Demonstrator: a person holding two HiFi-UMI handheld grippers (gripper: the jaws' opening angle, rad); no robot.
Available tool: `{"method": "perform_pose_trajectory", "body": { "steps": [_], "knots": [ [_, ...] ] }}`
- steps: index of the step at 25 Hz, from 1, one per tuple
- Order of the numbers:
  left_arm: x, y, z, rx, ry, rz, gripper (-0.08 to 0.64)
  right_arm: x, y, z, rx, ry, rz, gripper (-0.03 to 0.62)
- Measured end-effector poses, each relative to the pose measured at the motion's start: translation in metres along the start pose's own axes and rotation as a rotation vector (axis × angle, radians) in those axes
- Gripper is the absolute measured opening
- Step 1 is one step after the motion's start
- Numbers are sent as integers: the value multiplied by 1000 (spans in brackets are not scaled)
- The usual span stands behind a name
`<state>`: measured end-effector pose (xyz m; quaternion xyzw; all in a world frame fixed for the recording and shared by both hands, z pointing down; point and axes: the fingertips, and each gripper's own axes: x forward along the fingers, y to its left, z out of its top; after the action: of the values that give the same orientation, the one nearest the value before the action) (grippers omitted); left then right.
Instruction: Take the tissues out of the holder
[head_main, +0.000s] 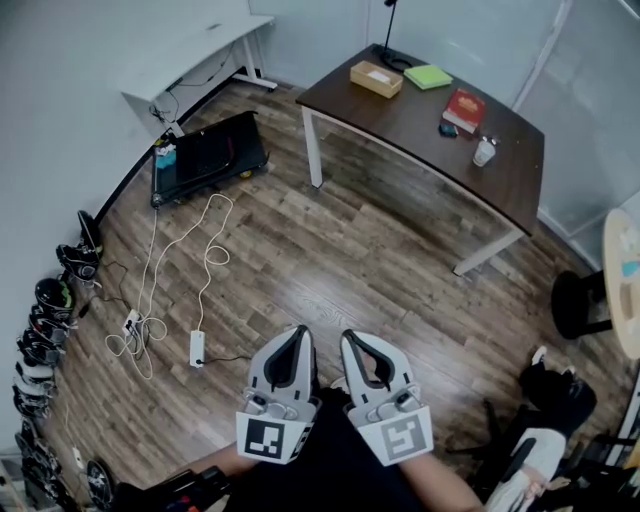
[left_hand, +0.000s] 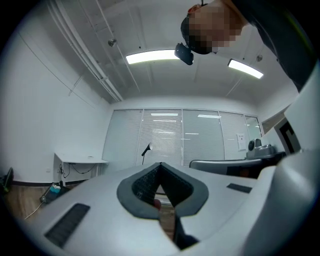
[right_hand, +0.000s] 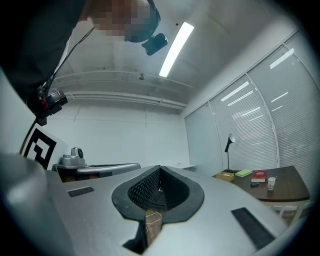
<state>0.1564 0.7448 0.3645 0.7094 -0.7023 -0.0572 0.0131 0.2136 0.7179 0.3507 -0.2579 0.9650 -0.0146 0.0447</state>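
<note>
ROOM VIEW: A person stands on the wood floor (head_main: 330, 250) of an office with the left gripper (head_main: 296, 338) and the right gripper (head_main: 352, 340) side by side at the bottom centre of the head view, close to the body. Both are clenched on nothing: each gripper's own view shows its jaw tips meeting, with no object between them.

The tissue holder (head_main: 376, 78), a tan box, sits at the far end of the dark table (head_main: 420, 125) in the upper right of the frame, well apart from both grippers. A green pad (head_main: 428, 76) lies just beside it, with a red book (head_main: 463, 110) and a white cup (head_main: 484, 152) further along. A paler patch on the box's top is probably the tissue opening, though it is too small to be sure.

Tissues should be very light, soft and easily torn. The likely hold is a gentle pinch on whatever sheet stands proud of the slot, drawn straight up. The box looks light too and may lift with the sheet unless the other gripper steadies it.
</note>
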Motion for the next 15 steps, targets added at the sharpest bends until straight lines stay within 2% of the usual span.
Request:
{"method": "perform_pose_trajectory", "body": {
  "steps": [5, 15],
  "knots": [
    [12, 25, -5, -17, 3, 44, -2, 20, -12, -6, -18, 20, -4, 9],
    [101, 79, 1, -14, -17, 7, -2, 102, -63, -10, 2, 21, -61, 9]
  ]
}}
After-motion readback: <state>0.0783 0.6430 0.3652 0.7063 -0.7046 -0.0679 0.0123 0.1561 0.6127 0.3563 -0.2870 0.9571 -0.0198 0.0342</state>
